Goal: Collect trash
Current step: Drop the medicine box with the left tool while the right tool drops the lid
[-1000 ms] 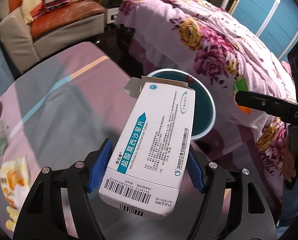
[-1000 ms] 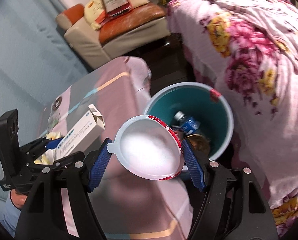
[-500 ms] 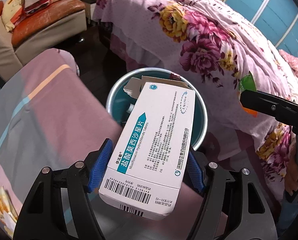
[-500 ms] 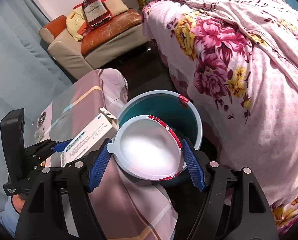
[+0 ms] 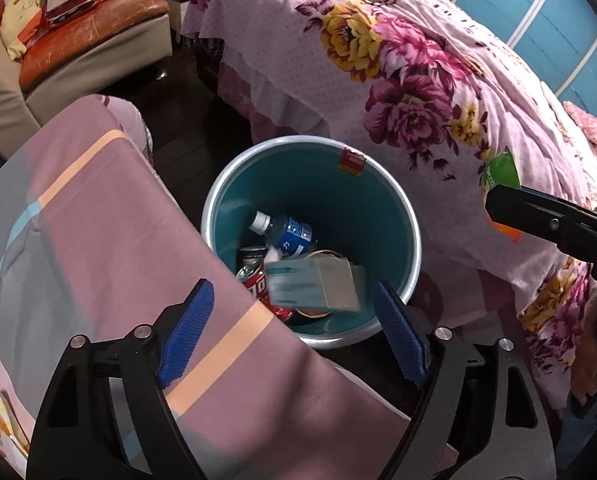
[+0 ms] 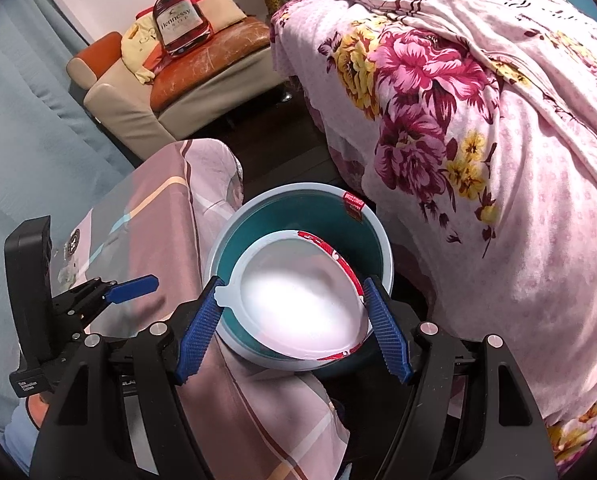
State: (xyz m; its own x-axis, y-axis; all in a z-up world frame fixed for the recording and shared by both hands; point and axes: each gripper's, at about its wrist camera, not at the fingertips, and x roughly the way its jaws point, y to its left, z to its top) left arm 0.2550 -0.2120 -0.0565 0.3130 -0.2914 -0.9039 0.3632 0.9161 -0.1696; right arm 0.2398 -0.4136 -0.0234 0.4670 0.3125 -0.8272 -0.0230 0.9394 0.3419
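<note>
Opening over the bin (image 5: 412,240) beside the table's edge, the left gripper (image 5: 294,324) has nothing between its jaws, its box (image 5: 314,290) already inside, while the right gripper (image 6: 294,320), clamped on a white bowl (image 6: 298,300), seemingly releases next.

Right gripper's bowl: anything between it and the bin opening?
Nothing visible. The bowl, clamped in the right gripper, hangs right over the bin mouth. The left gripper, jaws opening, is empty and off to the side; its box is already inside.
</note>
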